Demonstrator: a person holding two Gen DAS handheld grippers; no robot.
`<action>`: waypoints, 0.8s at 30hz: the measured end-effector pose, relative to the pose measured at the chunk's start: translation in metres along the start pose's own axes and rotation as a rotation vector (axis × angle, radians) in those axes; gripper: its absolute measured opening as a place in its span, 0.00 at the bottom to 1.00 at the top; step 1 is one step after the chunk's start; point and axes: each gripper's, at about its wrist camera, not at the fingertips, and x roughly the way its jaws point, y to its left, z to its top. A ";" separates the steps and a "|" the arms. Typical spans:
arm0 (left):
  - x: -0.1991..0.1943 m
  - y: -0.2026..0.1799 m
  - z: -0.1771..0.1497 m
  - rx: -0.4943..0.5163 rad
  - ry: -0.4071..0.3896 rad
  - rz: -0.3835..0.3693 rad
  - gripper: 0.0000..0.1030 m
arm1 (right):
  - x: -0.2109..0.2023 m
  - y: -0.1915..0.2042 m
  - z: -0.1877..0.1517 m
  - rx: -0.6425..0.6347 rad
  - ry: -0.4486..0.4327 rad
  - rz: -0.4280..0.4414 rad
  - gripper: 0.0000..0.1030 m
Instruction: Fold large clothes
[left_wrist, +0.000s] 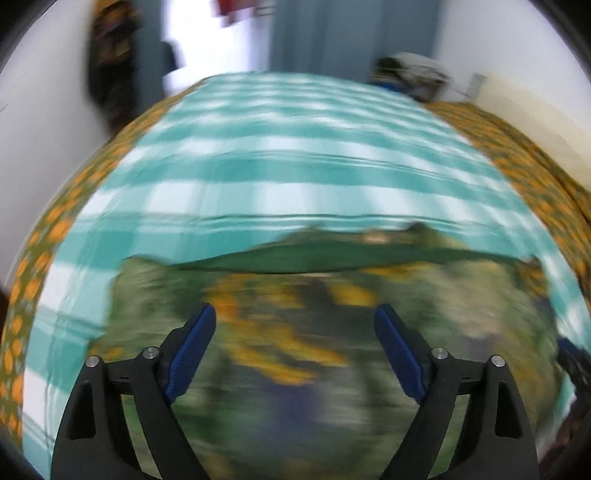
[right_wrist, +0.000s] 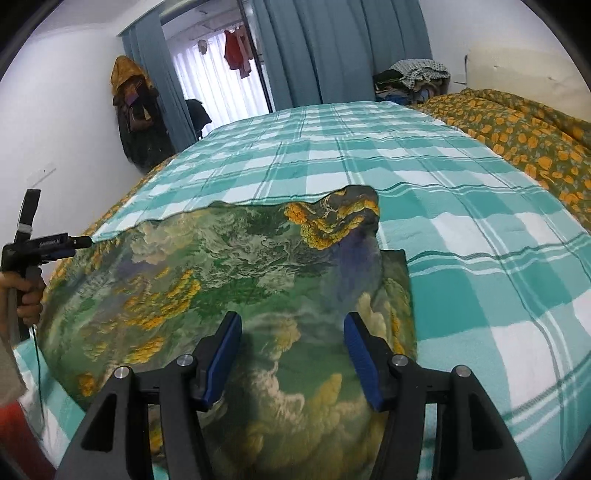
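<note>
A large green garment with yellow and cream print (right_wrist: 229, 280) lies spread on the teal-and-white checked bed cover (right_wrist: 480, 236). Its far right corner (right_wrist: 351, 210) is folded up and a layer edge sticks out on the right. My right gripper (right_wrist: 291, 332) is open just above the garment's near part, holding nothing. My left gripper (left_wrist: 293, 325) is open over the same garment (left_wrist: 295, 332), which is heavily blurred in that view. The left gripper also shows from the side in the right wrist view (right_wrist: 48, 245), at the garment's left edge.
An orange-flowered quilt (right_wrist: 517, 129) lies along the bed's right side and shows under the checked cover at the left edge (left_wrist: 44, 236). A pile of clothes (right_wrist: 413, 79) sits at the far corner. Hanging clothes (right_wrist: 133, 107) and curtains (right_wrist: 332, 48) are behind.
</note>
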 end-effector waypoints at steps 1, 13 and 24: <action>0.000 -0.012 0.001 0.028 0.008 -0.022 0.89 | -0.004 0.000 -0.002 0.010 0.001 0.007 0.58; 0.094 -0.053 -0.013 0.008 0.211 -0.047 0.99 | 0.003 0.003 -0.025 -0.057 0.020 -0.008 0.60; 0.041 -0.063 -0.035 0.103 0.173 -0.044 0.99 | 0.000 0.003 -0.025 -0.045 0.014 -0.017 0.61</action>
